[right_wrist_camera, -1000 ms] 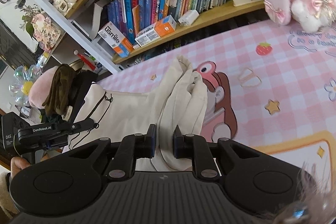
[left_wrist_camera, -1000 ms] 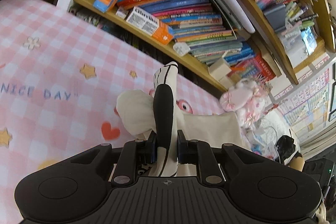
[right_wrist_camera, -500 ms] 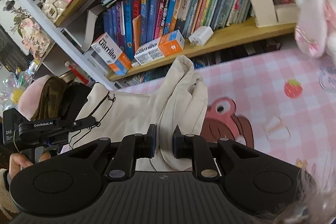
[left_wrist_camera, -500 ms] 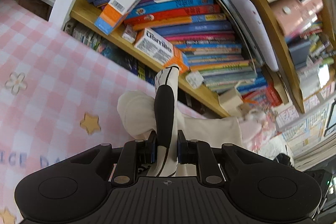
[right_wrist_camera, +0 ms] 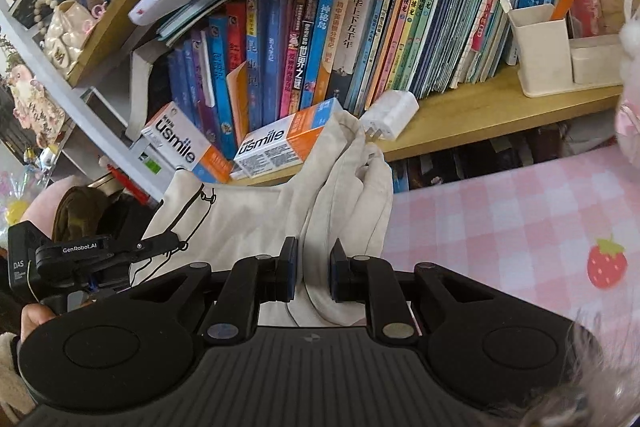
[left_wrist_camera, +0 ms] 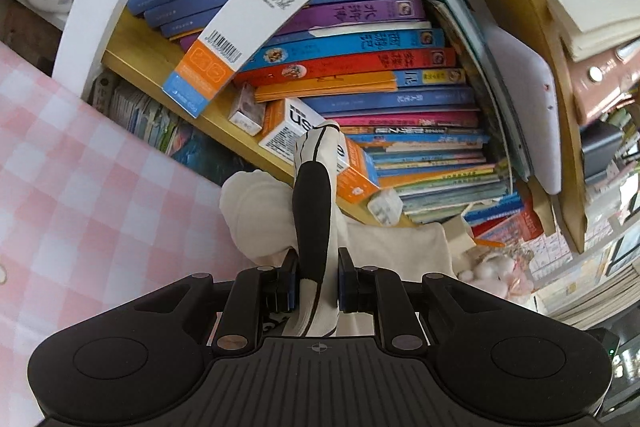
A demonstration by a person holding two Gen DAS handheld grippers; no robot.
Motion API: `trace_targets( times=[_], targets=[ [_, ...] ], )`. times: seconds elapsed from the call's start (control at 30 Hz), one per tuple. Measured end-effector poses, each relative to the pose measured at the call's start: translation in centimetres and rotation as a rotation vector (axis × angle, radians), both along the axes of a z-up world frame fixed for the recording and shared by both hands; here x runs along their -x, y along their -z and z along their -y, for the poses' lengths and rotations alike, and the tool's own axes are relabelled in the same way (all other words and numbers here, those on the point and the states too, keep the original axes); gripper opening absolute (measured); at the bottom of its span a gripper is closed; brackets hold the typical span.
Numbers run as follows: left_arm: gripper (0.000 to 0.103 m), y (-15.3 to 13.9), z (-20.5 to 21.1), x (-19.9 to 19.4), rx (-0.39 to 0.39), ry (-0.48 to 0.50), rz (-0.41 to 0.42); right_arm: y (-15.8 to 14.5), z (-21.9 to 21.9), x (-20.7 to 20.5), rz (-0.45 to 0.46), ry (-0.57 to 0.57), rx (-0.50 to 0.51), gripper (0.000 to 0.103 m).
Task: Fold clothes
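Now two grippers, left gripper and right gripper, pinching one cream garment.

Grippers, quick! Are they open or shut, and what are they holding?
Left gripper: shut on the cream garment.
Right gripper: shut on the same cream garment.

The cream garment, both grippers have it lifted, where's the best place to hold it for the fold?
Hold the cream garment at its two bunched upper edges, entering from the near side. The left gripper clamps the black-striped edge; the right gripper straddles a thick gathered fold, so the panel between hangs spread.
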State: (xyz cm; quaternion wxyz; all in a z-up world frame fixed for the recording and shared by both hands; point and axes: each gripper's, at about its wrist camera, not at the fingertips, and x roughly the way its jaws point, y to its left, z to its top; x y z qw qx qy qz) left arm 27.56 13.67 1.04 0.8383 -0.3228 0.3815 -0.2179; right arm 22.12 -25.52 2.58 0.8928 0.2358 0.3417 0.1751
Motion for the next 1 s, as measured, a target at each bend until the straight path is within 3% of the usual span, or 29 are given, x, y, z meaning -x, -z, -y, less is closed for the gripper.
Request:
trace_targets(
  times=[0.27, 0.4, 0.5, 0.63, 0.8, 0.93, 1.0],
  targets=[
    [0.017, 2.6, -0.4, -1.9, 0.034, -0.01, -0.001, 1.8, -0.2, -1.5, 0.015, 0.007, 0.018, 0.014],
    [0.017, 4.7, -0.6, -2.5, 0.011, -0.031, -0.07, 4.4, 0.5, -2.2, -0.063, 0.057, -0.005, 0.014],
    [0.022, 6.3, -1.5, -2.5, 0.048, -0.06, -0.133, 6.7, 1.0, -2.4, -0.133, 0.094, -0.038, 0.017],
    [0.024, 7.2, -1.9, -2.4, 0.07, -0.07, -0.157, 7.9, 1.8, -2.0, -0.149, 0.132, -0.122, 0.021],
    [0.029, 7.3, -1.6, -2.3, 0.055, -0.081, -0.161, 7.8, 1.8, -2.1, -0.148, 0.131, -0.122, 0.023],
    [0.045, 6.2, -2.2, -1.7, -0.003, -0.102, -0.143, 7.3, 1.6, -2.0, -0.143, 0.121, -0.095, 0.029],
    [0.048, 5.7, -2.9, -1.1, -0.035, -0.116, -0.124, 7.0, 1.7, -1.6, -0.14, 0.13, -0.071, 0.039]
  ],
)
